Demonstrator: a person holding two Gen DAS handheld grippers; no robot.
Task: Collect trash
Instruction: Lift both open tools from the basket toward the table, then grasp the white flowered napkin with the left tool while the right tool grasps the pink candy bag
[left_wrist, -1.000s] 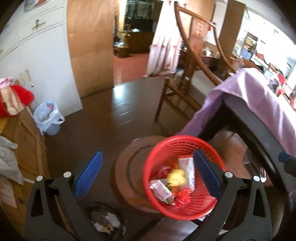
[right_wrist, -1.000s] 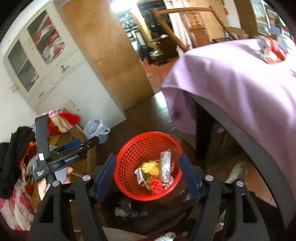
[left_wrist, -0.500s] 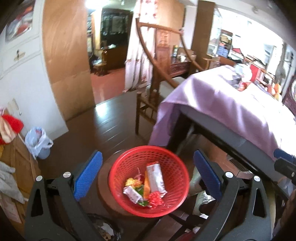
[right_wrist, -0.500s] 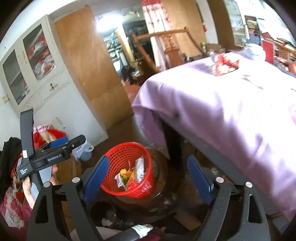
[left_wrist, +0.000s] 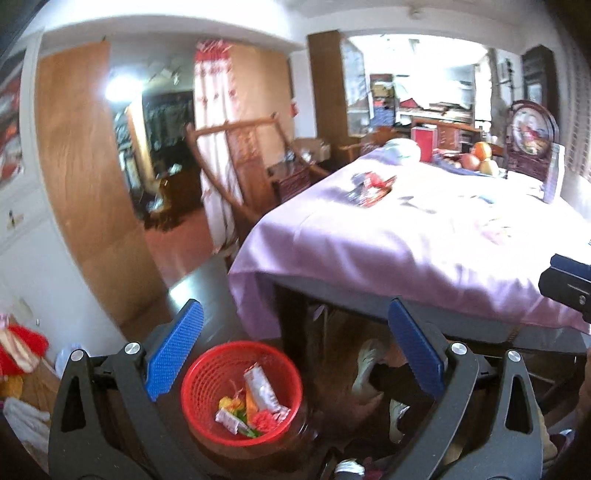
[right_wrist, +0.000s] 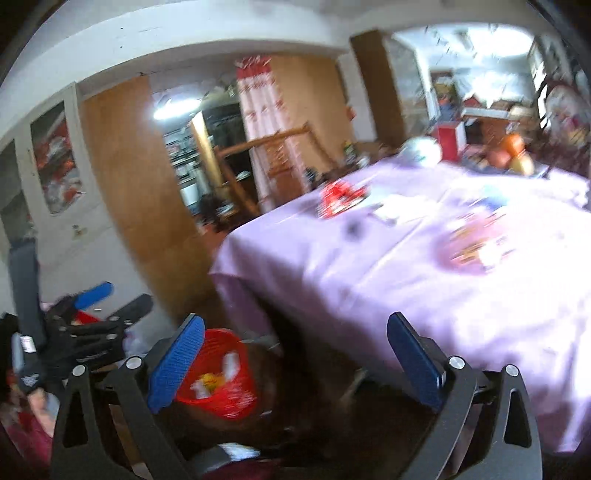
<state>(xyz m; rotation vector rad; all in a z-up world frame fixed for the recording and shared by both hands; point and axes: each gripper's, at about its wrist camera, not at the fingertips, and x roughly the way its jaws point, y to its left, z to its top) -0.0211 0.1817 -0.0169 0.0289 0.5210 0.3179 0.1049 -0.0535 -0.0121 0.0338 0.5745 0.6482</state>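
A red mesh basket (left_wrist: 207, 373) with several wrappers in it stands on a low round stool by the table; it also shows blurred in the right wrist view (right_wrist: 236, 395). Red wrappers (left_wrist: 369, 188) lie on the purple tablecloth (left_wrist: 406, 243), also seen in the right wrist view (right_wrist: 341, 197), with other flat scraps (right_wrist: 472, 240) nearer. My left gripper (left_wrist: 295, 350) is open and empty, raised above the basket. My right gripper (right_wrist: 295, 354) is open and empty at the table's near edge. The left gripper appears in the right wrist view (right_wrist: 85, 321).
A wooden chair (left_wrist: 236, 162) stands at the table's far corner. Fruit (left_wrist: 478, 158), a red box (left_wrist: 423, 138) and a framed plate (left_wrist: 532, 136) stand at the table's back. White cabinet (right_wrist: 44, 192) and wooden door (left_wrist: 85, 184) on the left. A shoe (left_wrist: 365, 363) under the table.
Both grippers have risen and tilted up from the basket toward the tabletop. The basket has dropped low in both views and the tablecloth with its wrappers has come into view.
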